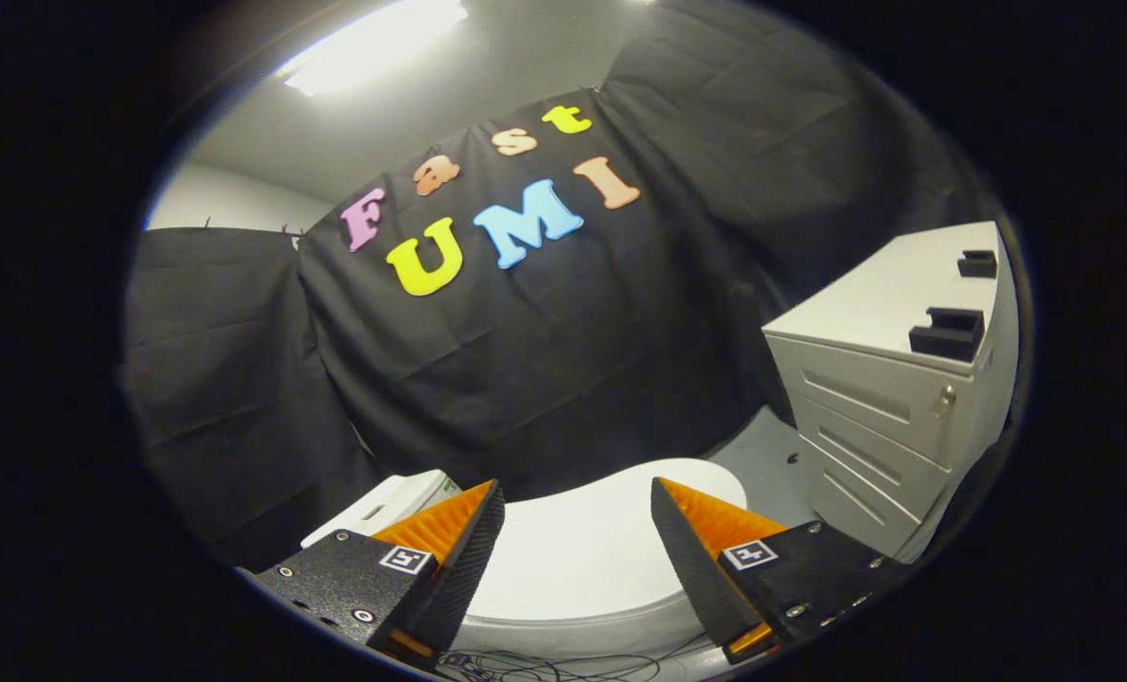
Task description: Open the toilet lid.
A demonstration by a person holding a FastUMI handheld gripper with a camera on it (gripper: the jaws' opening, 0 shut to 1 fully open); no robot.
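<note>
Black cloth (241, 379): hangs across the back, filling the left and centre of the frame, with a ceiling light (374, 43) glowing at the upper left.
Tank (388, 502): pale toilet tank at lower left, peeking out just past the left finger.
Toilet lid (573, 559): white, down flat and closed, bottom centre, showing between the two fingers and running on a bit beyond them.
Gripper (578, 507): spread wide, nothing held, hovering above the lid; can't tell if it's touching.
Cables (545, 666): thin dark wires at the very bottom.
Drawer cabinet (890, 398): white, right side, on the grey floor, two small black brackets (947, 333) on top.
</note>
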